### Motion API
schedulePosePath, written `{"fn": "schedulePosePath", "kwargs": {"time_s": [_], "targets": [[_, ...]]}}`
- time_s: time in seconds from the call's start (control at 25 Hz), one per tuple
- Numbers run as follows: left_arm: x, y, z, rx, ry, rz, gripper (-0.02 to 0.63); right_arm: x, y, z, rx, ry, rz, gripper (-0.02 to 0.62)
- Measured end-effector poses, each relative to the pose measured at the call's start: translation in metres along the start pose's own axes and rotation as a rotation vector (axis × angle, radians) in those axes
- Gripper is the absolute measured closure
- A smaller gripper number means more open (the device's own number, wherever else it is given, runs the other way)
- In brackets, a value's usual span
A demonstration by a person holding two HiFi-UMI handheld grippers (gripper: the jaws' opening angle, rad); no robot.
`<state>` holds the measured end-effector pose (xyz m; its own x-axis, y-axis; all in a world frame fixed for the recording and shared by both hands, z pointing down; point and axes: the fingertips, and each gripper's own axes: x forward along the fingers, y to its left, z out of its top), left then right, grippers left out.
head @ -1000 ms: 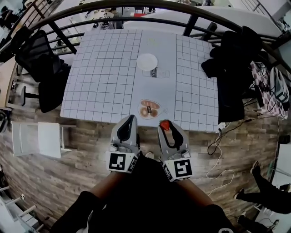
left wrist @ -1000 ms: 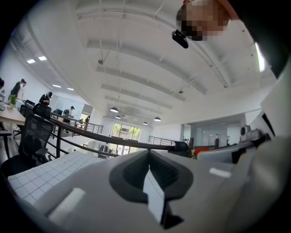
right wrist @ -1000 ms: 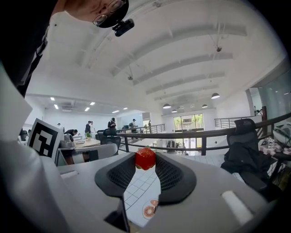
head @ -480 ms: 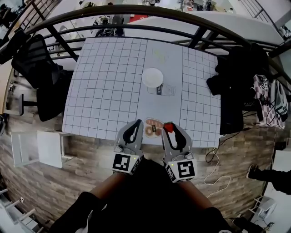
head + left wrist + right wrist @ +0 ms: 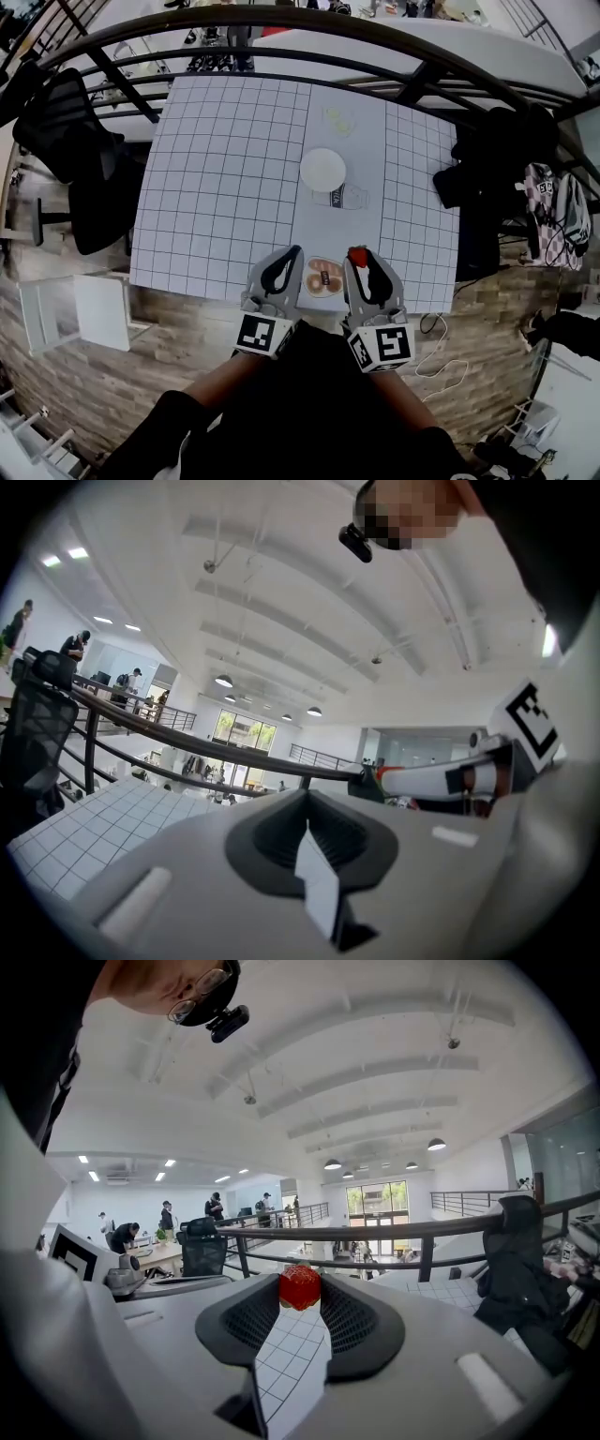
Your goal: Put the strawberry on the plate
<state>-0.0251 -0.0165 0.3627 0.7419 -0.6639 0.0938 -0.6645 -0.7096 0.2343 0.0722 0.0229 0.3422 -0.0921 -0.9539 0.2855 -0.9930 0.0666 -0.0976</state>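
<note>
**Head view.** Over the last second the whole scene has slid down the picture, and both grippers have come in over the near edge of the gridded worktop. The right gripper carries the strawberry pinched at its tips, jaws moderately apart around the fruit. The strawberry now hangs over the near strip of the worktop rather than at its edge. The white plate lies farther in and slightly left, still well apart but closer than before. My judgement: this is the carry stage, with the placement yet to come. The left gripper has travelled alongside. A flat packet now shows between the two grippers.

**Left gripper view.** The jaws are drawn together at the tips with only a thin sliver behind them, and nothing is held. The view points up at the ceiling and railing, so no plate is visible.

**Right gripper view.** The strawberry sits clamped at the jaw tips, with grid showing through the gap below it. The plate is out of sight here.

**Hard to read.** The packet's contents are unclear. A clear item lies just on the near side of the plate, possibly a bottle on its side. The person's body covers the foreground.
</note>
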Motion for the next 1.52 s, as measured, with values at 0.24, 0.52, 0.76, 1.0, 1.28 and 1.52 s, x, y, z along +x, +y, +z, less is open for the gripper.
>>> {"fn": "schedulePosePath", "kwargs": {"time_s": [0.24, 0.52, 0.76, 1.0, 1.28, 1.52], "targets": [[0.012, 0.01, 0.019, 0.01, 0.001, -0.034, 0.597, 0.028, 0.007, 0.006, 0.003, 0.036, -0.022, 0.462], [0.014, 0.027, 0.021, 0.014, -0.014, -0.063, 0.597, 0.05, 0.016, 0.001, 0.001, 0.051, -0.047, 0.462], [0.021, 0.043, 0.005, -0.04, 0.013, -0.042, 0.597, 0.067, 0.01, -0.009, -0.034, 0.088, -0.095, 0.462], [0.027, 0.053, 0.016, -0.078, -0.02, -0.009, 0.598, 0.076, 0.001, -0.014, -0.042, 0.123, -0.1, 0.462], [0.034, 0.066, 0.025, -0.029, -0.035, 0.05, 0.597, 0.101, -0.005, -0.01, -0.048, 0.136, -0.039, 0.462], [0.057, 0.071, 0.026, -0.037, -0.031, 0.067, 0.598, 0.13, -0.022, -0.009, -0.034, 0.13, -0.007, 0.462]]}}
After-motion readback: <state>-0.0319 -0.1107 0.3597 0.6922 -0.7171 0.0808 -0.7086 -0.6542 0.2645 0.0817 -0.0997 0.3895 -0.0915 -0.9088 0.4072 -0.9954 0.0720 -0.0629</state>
